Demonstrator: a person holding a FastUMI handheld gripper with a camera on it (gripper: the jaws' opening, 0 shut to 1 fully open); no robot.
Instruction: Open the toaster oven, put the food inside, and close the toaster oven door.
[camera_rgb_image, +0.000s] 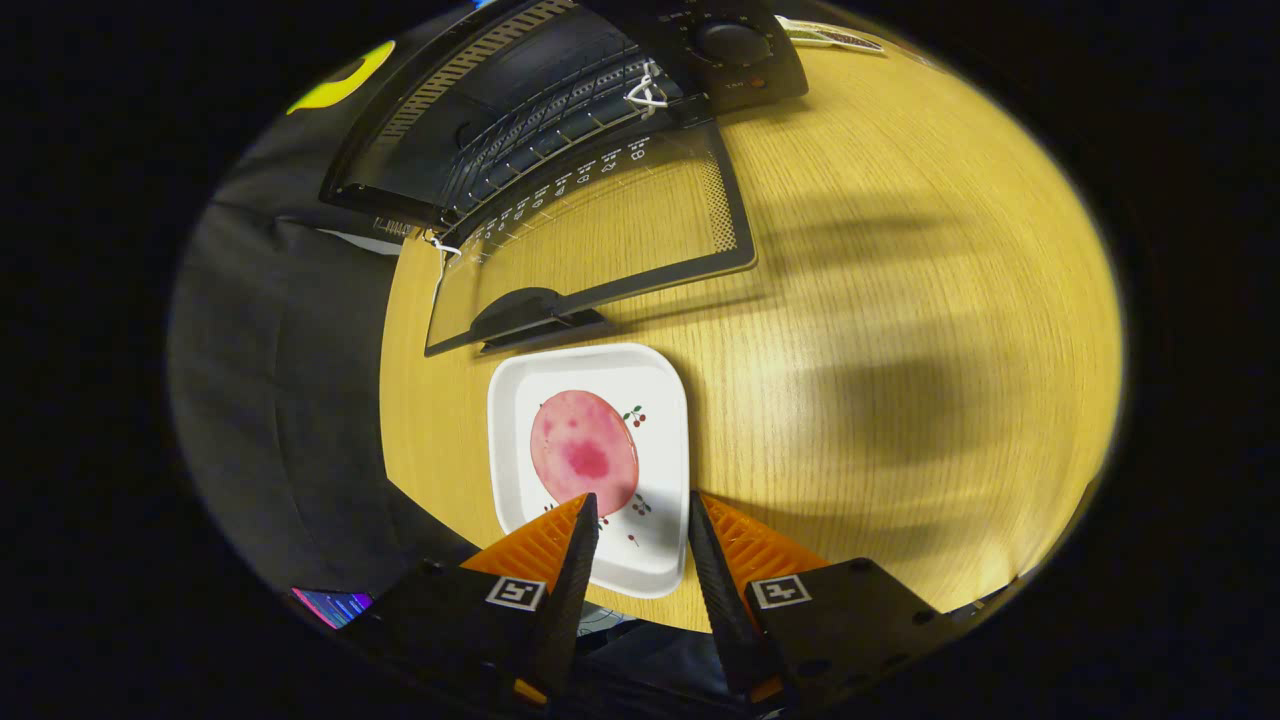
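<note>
The food (584, 450) lies on the plate (655, 400). The plate sits on the table (900, 300), just ahead of the gripper (643, 503), whose 2 fingers are apart above the plate's near part. Beyond the plate, the oven door (610, 235) lies open and flat, with the toaster oven (560, 90) behind it.

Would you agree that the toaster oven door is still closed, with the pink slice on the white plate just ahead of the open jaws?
Not quite: the gripper view shows the toaster oven door folded down open. The pink slice does lie on the white plate, just ahead of the gripper, jaws open.
</note>
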